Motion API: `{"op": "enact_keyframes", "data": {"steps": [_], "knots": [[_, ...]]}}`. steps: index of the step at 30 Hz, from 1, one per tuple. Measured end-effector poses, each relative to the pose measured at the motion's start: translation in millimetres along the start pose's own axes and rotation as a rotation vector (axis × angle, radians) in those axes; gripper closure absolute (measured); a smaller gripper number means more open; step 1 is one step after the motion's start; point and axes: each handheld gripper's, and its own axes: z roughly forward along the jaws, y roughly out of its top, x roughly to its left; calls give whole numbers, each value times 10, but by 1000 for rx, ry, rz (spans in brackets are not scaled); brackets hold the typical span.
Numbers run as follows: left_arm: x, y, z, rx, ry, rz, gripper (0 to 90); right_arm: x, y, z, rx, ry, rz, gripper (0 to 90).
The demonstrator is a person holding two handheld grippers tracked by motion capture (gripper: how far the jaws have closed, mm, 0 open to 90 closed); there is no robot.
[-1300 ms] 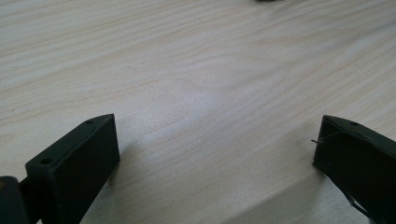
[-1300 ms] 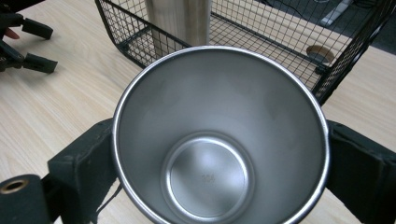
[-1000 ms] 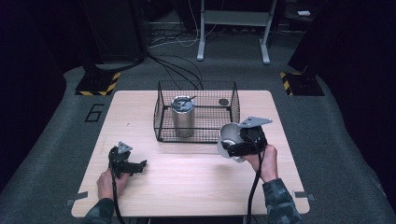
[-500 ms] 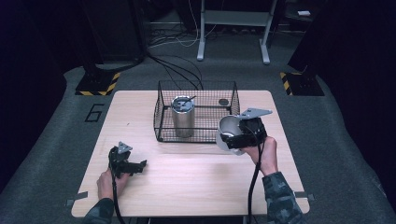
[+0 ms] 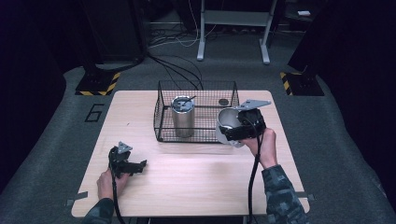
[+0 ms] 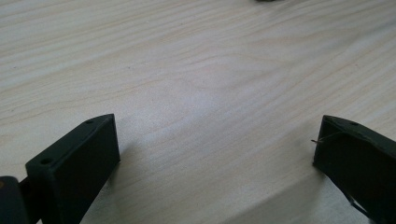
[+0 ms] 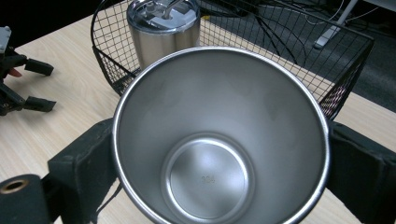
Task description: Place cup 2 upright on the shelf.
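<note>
Clamping a steel cup [image 7: 219, 140], right hand-held gripper [image 5: 240, 126] nears basket rim [image 5: 196, 83].

Place: lab or recording studio
Floor [image 5: 56, 126]: grey carpet, a "6" marked at left
Top of frame: cables [image 5: 173, 70], stand legs [image 5: 233, 35], hazard-striped plates [image 5: 98, 83]
Surroundings: dark

L gripper [image 5: 135, 166] | resting low near table's front-left corner, jaws wide apart || R gripper [image 5: 229, 130] | raised nr right edge, jaws clamped
</note>
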Motion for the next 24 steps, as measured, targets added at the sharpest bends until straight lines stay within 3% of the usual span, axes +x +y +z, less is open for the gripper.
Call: {"op": "enact_keyframes", "data": {"steps": [24], "knots": [[0,1,-2,4,-3,-3,0,-70,417,201,8,0,-32,61]]}}
